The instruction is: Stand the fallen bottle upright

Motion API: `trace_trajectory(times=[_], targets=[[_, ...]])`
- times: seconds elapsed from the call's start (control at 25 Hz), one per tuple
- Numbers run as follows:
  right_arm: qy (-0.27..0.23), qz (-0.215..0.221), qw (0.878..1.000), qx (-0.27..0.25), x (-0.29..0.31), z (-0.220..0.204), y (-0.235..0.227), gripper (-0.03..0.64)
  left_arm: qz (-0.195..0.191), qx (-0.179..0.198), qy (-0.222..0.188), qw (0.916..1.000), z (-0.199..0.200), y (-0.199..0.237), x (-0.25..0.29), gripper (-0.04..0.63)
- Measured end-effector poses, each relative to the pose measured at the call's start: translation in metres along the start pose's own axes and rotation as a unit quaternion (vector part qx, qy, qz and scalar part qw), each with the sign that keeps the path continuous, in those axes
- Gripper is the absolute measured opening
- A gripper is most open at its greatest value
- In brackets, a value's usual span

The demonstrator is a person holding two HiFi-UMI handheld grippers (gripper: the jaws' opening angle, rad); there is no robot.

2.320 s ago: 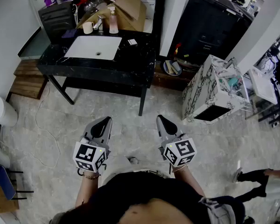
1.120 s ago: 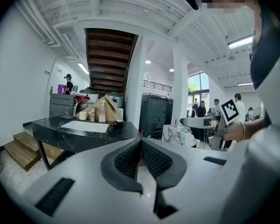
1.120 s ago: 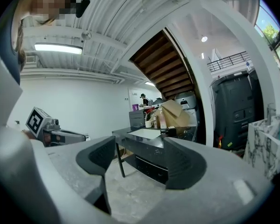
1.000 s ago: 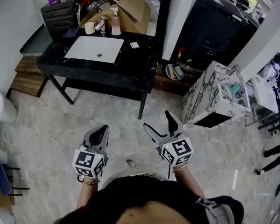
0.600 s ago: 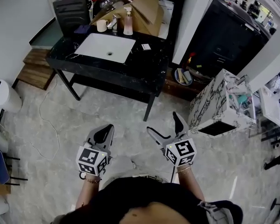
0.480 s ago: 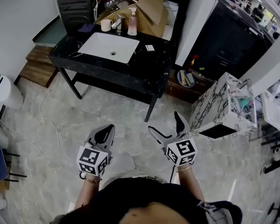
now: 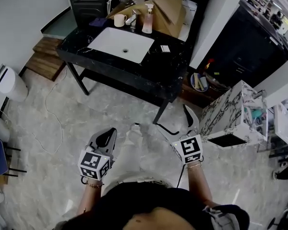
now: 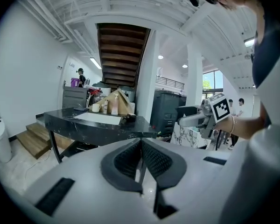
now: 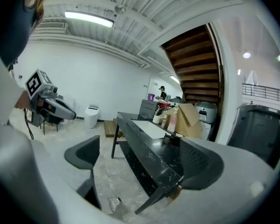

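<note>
A pink pump bottle [image 7: 147, 20] stands upright at the back of the black marble counter [image 7: 149, 73], beside a faucet and a cream cup [image 7: 119, 20]; I see no fallen bottle. The bottle also shows far off in the left gripper view [image 8: 114, 107] and the right gripper view [image 9: 171, 118]. My left gripper [image 7: 107, 134] is shut and empty, held over the floor short of the counter [image 8: 93, 120]. My right gripper [image 7: 173, 117] is open wide with nothing between its fingers, close to the counter's near right corner [image 9: 151, 160].
A white sink [image 7: 121, 44] is set in the counter, with a cardboard box [image 7: 169, 4] and a black case [image 7: 89, 4] behind it. A marble-patterned cabinet [image 7: 225, 111] stands to the right. A white bin [image 7: 12, 83], wooden steps [image 7: 44, 59] and a floor cable [image 7: 53, 116] lie left.
Both grippers have come closer to the counter. The right gripper's jaws have spread wide and it has rolled. The left gripper stays shut.
</note>
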State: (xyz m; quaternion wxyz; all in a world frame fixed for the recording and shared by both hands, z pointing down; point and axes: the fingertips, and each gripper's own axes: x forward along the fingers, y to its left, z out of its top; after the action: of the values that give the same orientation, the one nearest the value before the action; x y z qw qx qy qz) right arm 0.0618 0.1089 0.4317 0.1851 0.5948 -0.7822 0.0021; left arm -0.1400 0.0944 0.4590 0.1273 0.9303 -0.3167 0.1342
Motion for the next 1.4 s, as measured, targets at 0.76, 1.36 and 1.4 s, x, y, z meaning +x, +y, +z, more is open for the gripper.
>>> trace_trajectory(times=[0.76,1.36,1.4], targets=[[0.081,0.067,0.976,-0.191,0.190,0.032,-0.138,0.520,-0.026,-0.027,-0.013,0.9992,0.087,0.122,0.188,0.002],[0.324,0.257,0.836,-0.361,0.380,-0.017,-0.213,0.488,0.024,-0.057,-0.045,0.9970,0.165,0.255,0.302,0.002],[0.340,0.266,0.822,-0.370,0.388,-0.023,-0.214,0.483,0.029,-0.059,-0.044,0.9969,0.164,0.262,0.306,0.002]])
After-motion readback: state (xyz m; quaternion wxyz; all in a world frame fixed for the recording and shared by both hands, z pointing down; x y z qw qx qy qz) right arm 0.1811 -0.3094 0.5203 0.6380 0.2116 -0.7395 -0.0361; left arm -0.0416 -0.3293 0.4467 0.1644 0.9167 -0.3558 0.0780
